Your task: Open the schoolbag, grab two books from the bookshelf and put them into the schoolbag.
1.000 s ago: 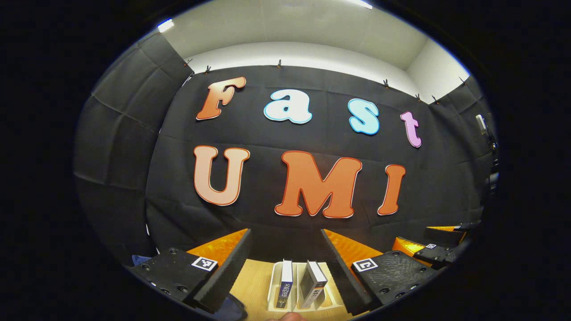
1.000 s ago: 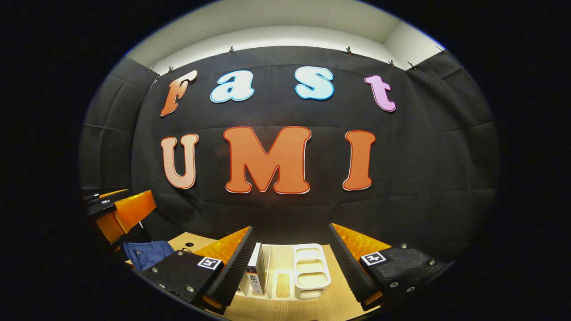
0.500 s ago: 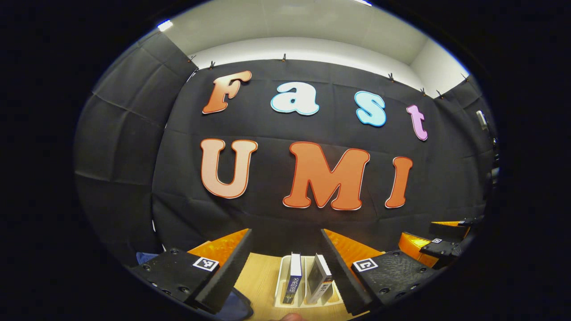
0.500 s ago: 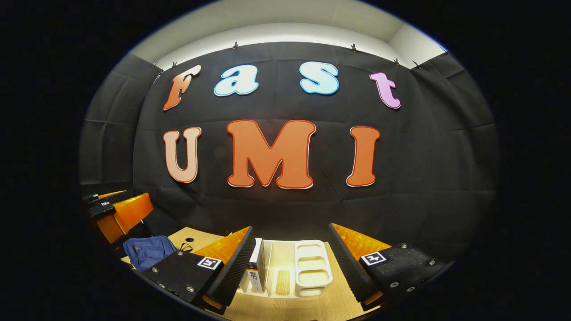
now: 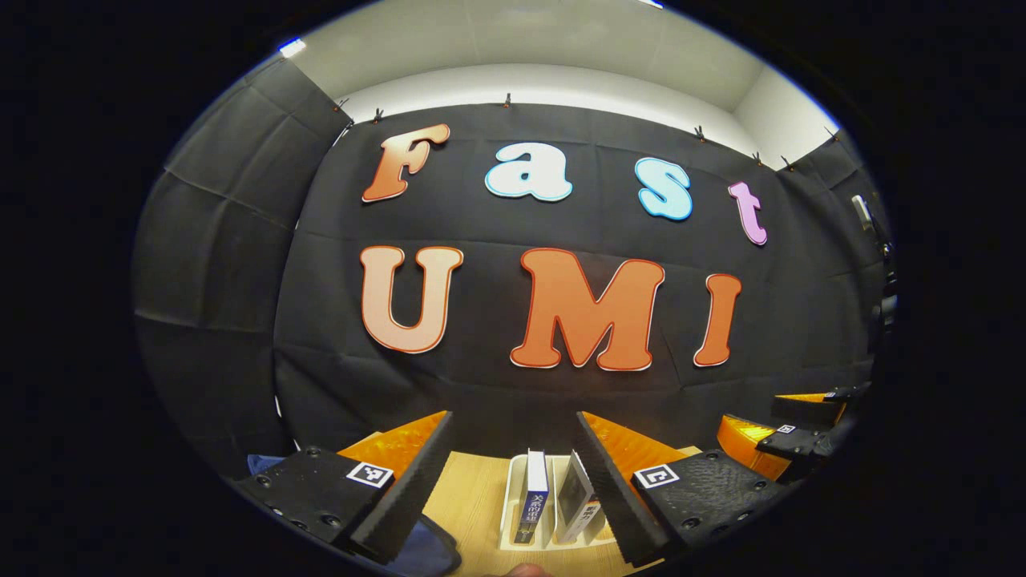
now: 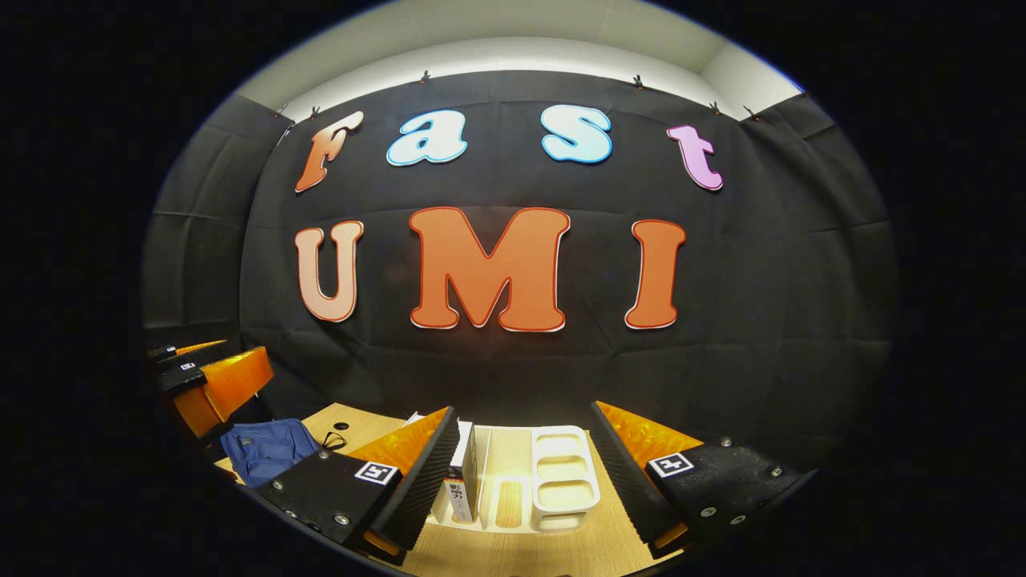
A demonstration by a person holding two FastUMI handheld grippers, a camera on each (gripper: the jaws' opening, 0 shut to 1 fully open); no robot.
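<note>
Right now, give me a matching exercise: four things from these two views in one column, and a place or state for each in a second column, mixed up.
Things:
1. blue-spined book
2. schoolbag
3. white rack
4. left gripper

Places or states:
A. blue cloth, lying on the table at far left in the right gripper view
B. jaws wide apart, holding nothing
C. standing upright in a slot, beside a leaning book
D. on the wooden table, several compartments unfilled

Pairs: 1-C, 2-A, 3-D, 4-B
</note>
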